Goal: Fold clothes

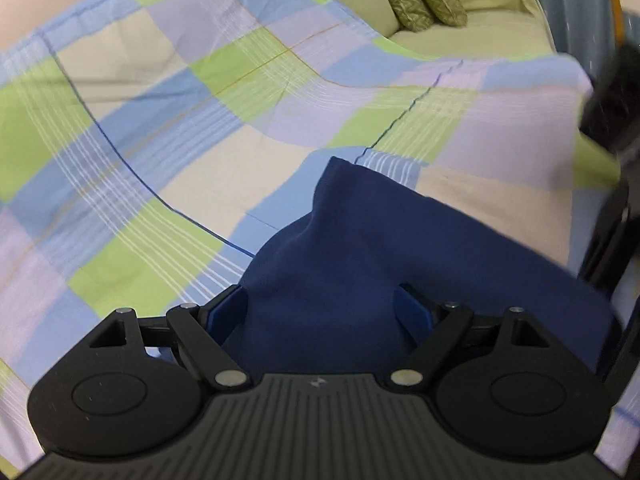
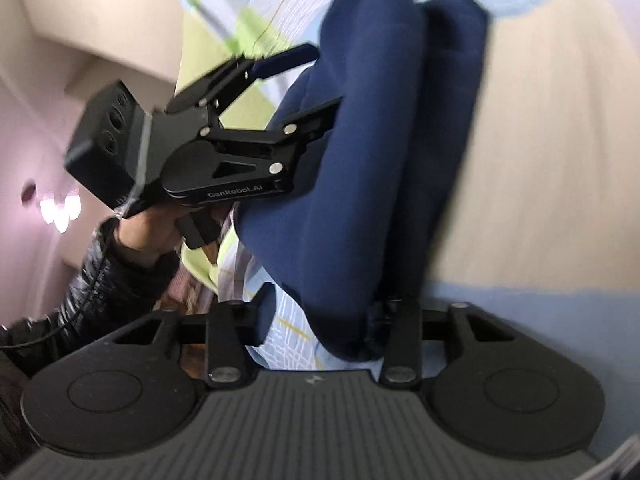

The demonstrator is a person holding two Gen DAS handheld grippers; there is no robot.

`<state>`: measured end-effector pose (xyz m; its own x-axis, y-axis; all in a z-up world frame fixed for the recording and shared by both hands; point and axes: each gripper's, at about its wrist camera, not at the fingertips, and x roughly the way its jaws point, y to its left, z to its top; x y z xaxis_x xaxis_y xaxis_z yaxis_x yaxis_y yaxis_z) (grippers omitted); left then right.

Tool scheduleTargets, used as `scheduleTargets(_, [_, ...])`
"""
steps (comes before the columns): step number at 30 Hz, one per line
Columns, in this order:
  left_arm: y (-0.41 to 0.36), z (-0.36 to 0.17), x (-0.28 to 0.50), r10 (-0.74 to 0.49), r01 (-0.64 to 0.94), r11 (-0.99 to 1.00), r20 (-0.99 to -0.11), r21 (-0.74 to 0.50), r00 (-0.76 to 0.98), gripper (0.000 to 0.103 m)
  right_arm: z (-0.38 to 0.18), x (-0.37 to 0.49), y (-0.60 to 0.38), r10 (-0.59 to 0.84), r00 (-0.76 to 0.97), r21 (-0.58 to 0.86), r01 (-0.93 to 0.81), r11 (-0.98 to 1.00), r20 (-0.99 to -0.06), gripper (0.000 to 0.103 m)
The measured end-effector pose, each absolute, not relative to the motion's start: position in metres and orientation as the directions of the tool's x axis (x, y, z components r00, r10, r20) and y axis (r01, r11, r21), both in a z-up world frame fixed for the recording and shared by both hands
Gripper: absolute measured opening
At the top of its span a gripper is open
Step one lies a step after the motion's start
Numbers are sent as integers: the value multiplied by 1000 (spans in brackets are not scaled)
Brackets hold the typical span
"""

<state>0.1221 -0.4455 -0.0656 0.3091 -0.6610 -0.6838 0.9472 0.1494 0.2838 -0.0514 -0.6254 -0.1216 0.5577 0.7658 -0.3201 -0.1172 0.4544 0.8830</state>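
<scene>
You're mid-fold: the navy garment (image 1: pixel 360 248) hangs lifted above the plaid bedsheet (image 1: pixel 160 120). Left gripper (image 1: pixel 320 308) jaws are pinching it at 6 o'clock; right gripper (image 2: pixel 320 316) jaws likewise. Next, lay both held edges down evenly.

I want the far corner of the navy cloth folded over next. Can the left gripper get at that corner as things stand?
Probably not yet. The left gripper has the navy cloth bunched between its fingers, so it seems occupied; the far corner lies uncovered on the plaid sheet ahead.
</scene>
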Motion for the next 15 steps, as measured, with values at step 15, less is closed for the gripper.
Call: scheduleTargets(15, [-457, -66, 139, -621, 934, 171, -702, 313, 349, 89, -103, -82, -634, 683, 654, 860, -97, 501, -324, 42])
